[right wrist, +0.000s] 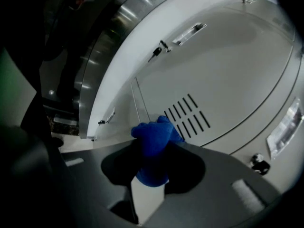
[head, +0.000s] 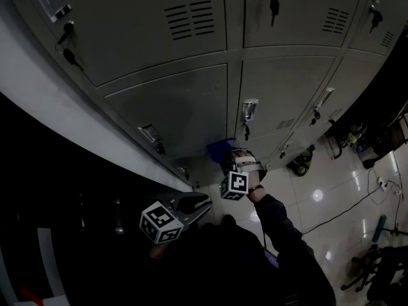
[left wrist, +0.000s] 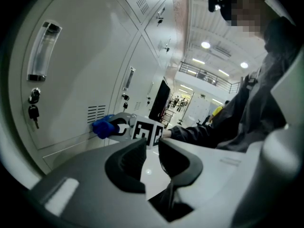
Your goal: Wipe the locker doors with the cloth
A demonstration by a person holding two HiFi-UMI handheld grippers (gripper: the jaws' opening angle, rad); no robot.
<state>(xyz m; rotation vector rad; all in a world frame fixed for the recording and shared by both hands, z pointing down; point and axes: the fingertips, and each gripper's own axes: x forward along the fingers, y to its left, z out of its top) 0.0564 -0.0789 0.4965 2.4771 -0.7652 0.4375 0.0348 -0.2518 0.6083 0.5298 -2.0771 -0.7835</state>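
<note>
**Blue cloth at a lower locker door**

The grey metal lockers (head: 172,107) stand in rows, and every door in view is shut – what is inside them cannot be seen. Each door has a recessed handle (left wrist: 42,51), and a set of keys (left wrist: 33,113) hangs from the lock under it. Some doors have a group of slanted vent slots (right wrist: 187,115).

The right tongs (right wrist: 153,161) are closed on a crumpled blue cloth (right wrist: 154,146). One part of the cloth sits between the two jaws, and the other part bulges out in front of them. The head view shows this cloth at a door of the lower row. In the right gripper view its front end is against the door just beside the vent slots and appears to touch the metal. The black-and-white marker cube (head: 234,185) of these tongs points toward the person, whose dark sleeve (head: 280,222) reaches out behind it.

The left tongs (left wrist: 152,148) are held back from the lockers, lower in the head view and near the person's body. Their jaws stand only a little apart, with nothing between them.

The glossy tiled floor (head: 331,183) lies to the right – a thin dark cable (head: 344,209) runs across it, well apart from the cloth.
</note>
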